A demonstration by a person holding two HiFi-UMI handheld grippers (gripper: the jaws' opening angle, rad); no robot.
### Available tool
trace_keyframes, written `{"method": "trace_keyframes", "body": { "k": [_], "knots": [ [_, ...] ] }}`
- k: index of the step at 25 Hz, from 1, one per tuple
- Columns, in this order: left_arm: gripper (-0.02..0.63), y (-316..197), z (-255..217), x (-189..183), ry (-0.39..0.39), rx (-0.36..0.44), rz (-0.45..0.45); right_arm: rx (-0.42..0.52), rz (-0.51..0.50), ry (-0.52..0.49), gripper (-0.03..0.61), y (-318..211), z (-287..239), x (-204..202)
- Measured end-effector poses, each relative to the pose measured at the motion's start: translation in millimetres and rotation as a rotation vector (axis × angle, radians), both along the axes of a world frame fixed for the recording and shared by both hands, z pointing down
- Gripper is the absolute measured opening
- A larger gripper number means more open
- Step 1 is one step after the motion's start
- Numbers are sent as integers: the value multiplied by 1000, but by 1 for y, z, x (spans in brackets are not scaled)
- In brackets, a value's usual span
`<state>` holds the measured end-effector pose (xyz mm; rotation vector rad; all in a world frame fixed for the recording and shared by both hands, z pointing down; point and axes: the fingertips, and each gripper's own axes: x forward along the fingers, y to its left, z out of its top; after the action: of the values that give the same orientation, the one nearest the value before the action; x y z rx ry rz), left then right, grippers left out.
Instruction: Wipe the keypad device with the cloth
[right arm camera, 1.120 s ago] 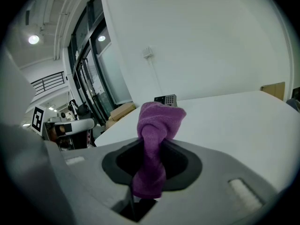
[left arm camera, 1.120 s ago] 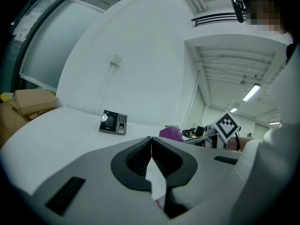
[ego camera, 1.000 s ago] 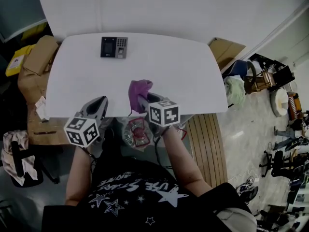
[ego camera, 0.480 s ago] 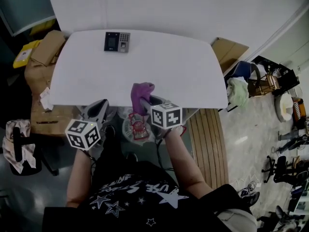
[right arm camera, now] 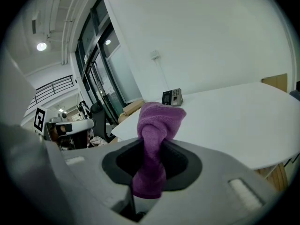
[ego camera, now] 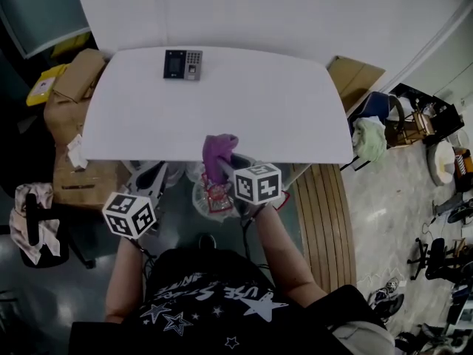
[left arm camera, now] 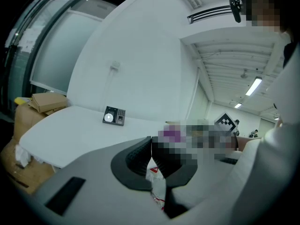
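The flat, dark keypad (ego camera: pixel 183 64) lies at the far edge of the smooth white table (ego camera: pixel 281 117), well apart from both grippers. Your right gripper (right arm camera: pixel 152 161) pinches the fuzzy purple cloth (right arm camera: pixel 157 125), which bunches into a twisted tuft above the jaws. Your left gripper (left arm camera: pixel 151 154) has its ribbed jaws pressed together on nothing.

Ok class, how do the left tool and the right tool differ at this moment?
The right tool is shut on the purple cloth; the left tool is shut on nothing. In the head view the right tool's cloth overlaps the table's near edge, while the left tool stops short of it. Both point towards the keypad device.
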<state>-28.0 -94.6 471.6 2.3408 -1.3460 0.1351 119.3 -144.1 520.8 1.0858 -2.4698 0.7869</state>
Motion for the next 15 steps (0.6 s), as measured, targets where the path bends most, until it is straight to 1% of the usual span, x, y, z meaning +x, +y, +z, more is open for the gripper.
{"method": "trace_keyframes", "body": {
  "k": [7,15],
  "knots": [
    [8,10,6,-9,7,-4,-4,6,4,5,100,3,-3,-7],
    [8,43,0,-36,19,8,-10,26,18,10,100,41,-15,-28]
  ]
}}
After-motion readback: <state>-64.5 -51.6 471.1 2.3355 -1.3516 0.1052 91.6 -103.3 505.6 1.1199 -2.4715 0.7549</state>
